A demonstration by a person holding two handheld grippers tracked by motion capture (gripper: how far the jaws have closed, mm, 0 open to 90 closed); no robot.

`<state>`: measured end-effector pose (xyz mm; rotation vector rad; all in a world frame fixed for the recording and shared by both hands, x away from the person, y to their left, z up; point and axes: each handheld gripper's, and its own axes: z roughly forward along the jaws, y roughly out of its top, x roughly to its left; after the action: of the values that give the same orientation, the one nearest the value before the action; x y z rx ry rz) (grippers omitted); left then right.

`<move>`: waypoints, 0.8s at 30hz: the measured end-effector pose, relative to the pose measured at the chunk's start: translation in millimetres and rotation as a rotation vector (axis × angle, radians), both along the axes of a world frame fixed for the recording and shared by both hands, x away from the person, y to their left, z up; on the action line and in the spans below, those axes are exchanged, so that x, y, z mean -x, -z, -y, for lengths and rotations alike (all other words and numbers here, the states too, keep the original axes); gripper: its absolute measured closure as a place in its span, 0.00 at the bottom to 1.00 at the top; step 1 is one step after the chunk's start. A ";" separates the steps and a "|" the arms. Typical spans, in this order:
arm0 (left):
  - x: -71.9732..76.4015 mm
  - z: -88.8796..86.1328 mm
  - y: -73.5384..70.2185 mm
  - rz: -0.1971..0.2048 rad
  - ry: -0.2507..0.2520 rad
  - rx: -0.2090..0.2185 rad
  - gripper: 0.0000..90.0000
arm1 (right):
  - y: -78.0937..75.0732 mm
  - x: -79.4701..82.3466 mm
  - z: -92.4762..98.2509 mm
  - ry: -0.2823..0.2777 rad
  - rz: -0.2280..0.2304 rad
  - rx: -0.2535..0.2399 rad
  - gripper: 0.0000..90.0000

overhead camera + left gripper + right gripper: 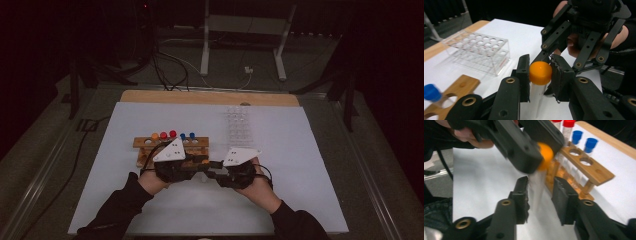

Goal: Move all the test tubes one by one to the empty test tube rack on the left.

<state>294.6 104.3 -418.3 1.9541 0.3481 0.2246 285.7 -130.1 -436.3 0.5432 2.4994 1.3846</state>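
Wooden rack just behind; clear rack beyond.

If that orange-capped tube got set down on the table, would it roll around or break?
Probably it would roll: the tube is a slim, round cylinder. Standing on end it looks apt to tip, being tall and narrow with the cap on top. It looks clear, light and stiff; whether it is breakable glass or plastic I cannot tell.

From above we look forward and down over the whole bench. Each tool camera sits close behind its own jaws, facing the other; both share the orange-capped tube and wooden rack.
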 end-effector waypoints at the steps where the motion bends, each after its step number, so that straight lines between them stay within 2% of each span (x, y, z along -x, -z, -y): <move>1: -0.4 -2.1 -1.7 0.000 -0.004 0.005 0.80 | -0.3 0.0 1.6 0.012 0.006 -0.005 0.68; 5: -1.4 -10.9 -9.8 0.018 -0.029 0.008 0.80 | -1.7 -1.8 9.5 0.051 0.031 -0.027 0.55; 14: -3.5 -36.8 -29.5 0.055 -0.102 0.030 0.80 | 2.0 -5.7 24.9 0.128 0.014 -0.050 0.17; 20: -3.7 -59.0 -44.5 0.092 -0.172 0.051 0.80 | 5.6 -5.9 34.7 0.159 -0.006 -0.052 0.01; 24: -3.4 -76.1 -53.2 0.116 -0.221 0.068 0.80 | 6.3 -4.9 41.9 0.152 -0.015 -0.061 0.00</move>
<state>298.0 180.4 -365.1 1.8258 0.4897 0.4615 290.6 -172.0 -442.5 0.7427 2.3779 1.4077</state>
